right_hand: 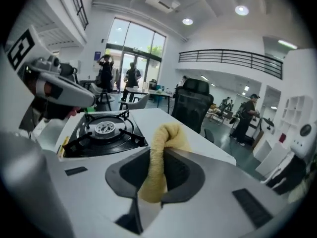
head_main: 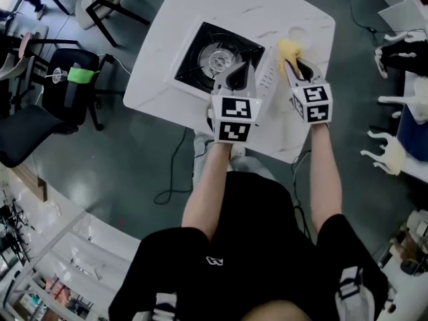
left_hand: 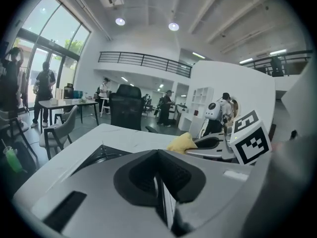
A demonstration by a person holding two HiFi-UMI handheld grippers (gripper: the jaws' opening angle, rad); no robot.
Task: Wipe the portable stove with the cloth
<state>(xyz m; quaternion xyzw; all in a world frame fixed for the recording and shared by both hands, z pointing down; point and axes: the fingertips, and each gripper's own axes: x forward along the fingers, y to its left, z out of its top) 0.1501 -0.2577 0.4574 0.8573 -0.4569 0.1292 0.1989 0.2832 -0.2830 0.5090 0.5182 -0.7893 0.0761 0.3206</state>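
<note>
A black-topped portable stove point(head_main: 217, 57) with a round burner sits on the white table point(head_main: 174, 19); the right gripper view shows the same stove point(right_hand: 101, 130) at left. My right gripper point(head_main: 292, 64) is shut on a yellow cloth point(head_main: 287, 48), held to the right of the stove; the cloth point(right_hand: 161, 157) is pinched between its jaws and hangs over them. My left gripper point(head_main: 236, 77) is shut with nothing in it, over the stove's near right corner. From the left gripper view the cloth point(left_hand: 182, 142) shows just right of centre.
A black office chair point(head_main: 73, 85) with a green bottle point(head_main: 81, 75) stands left of the table. Cables point(head_main: 175, 172) run across the floor below the table's front edge. White shelves and robot parts point(head_main: 401, 52) stand at right. People and tables show far behind.
</note>
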